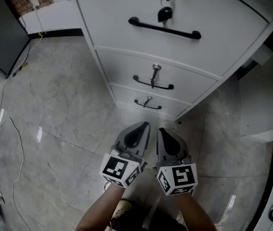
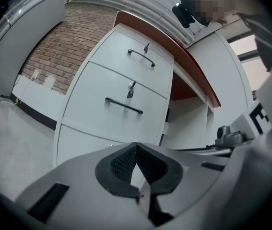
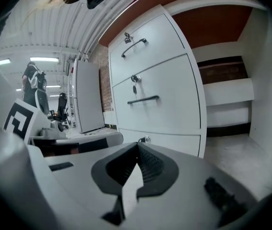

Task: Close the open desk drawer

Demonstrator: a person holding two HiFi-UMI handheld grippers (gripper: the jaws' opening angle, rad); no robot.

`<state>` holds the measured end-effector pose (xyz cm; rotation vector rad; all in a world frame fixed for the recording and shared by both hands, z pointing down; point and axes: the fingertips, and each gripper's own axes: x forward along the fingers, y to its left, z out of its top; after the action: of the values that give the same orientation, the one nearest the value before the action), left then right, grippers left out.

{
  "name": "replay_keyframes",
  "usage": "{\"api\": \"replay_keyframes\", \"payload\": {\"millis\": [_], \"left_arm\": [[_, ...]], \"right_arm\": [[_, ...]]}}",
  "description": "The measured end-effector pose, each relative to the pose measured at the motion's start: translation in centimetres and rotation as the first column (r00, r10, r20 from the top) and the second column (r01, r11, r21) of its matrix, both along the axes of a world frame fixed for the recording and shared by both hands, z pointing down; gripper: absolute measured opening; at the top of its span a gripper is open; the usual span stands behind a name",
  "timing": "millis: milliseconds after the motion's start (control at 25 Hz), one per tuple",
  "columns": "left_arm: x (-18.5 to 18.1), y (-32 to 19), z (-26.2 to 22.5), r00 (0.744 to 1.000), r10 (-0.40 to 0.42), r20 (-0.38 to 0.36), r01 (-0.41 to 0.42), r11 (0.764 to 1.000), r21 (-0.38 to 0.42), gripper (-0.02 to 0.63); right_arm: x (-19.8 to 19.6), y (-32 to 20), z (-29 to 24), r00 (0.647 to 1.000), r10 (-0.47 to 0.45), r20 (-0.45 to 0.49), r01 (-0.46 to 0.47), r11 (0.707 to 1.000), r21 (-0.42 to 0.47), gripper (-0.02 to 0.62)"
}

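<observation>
Desk drawers (image 1: 189, 73): I count three at frame top, all flush, three black handles (image 1: 165, 28). Left gripper (image 1: 144, 125) and right gripper (image 1: 162, 130) both clenched, empty, lower centre.

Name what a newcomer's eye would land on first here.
The white drawer cabinet fills the top of the head view, its three fronts looking flush, each with a black handle. Below it, over the pale floor, the left gripper and right gripper sit side by side, both shut and empty.
</observation>
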<state>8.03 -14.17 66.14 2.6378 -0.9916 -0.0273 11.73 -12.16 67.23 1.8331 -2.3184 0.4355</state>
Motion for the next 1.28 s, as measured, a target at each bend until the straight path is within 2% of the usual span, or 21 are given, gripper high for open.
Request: {"api": "replay_keyframes", "payload": {"millis": [160,360,520,760,960,1160,1280], "left_arm": [[-0.4,2.0,-6.5,1.000,0.000,0.011,0.000,1.000,-0.025,0.009],[-2.3,4.6,-15.7,0.999,-0.051,-0.013,0.050,0.995,-0.084,0.009],[-3.1,6.8,-22.7,0.999,-0.034,0.020,0.036,0.996,-0.087,0.009],[-4.1,8.7,-31.9,1.000,-0.021,0.005,0.022,0.990,-0.137,0.009],[-3.7,10.7,-39.1,0.997,0.024,0.070,-0.016,0.993,-0.113,0.009],[-3.3,11.8,-47.2,0.999,0.001,0.045,0.002,0.998,-0.060,0.009],[-2.7,13.0,-51.3,0.999,0.004,0.055,-0.002,0.999,-0.038,0.009]], "right_arm": [[-0.2,0.7,-6.4,0.999,0.031,0.022,-0.031,0.999,-0.022,0.006],[-1.8,1.8,-15.5,0.997,0.067,0.043,-0.064,0.997,-0.051,0.006],[-3.1,3.3,-22.7,0.997,0.055,0.053,-0.052,0.997,-0.054,0.006],[-3.2,4.5,-33.1,0.997,0.069,0.036,-0.067,0.997,-0.047,0.006],[-2.2,6.2,-41.4,0.994,0.096,0.046,-0.094,0.995,-0.033,0.005],[-3.0,8.6,-48.3,0.996,0.072,0.051,-0.070,0.997,-0.040,0.006],[-3.4,10.0,-52.3,0.998,0.040,0.049,-0.038,0.999,-0.031,0.005]]}}
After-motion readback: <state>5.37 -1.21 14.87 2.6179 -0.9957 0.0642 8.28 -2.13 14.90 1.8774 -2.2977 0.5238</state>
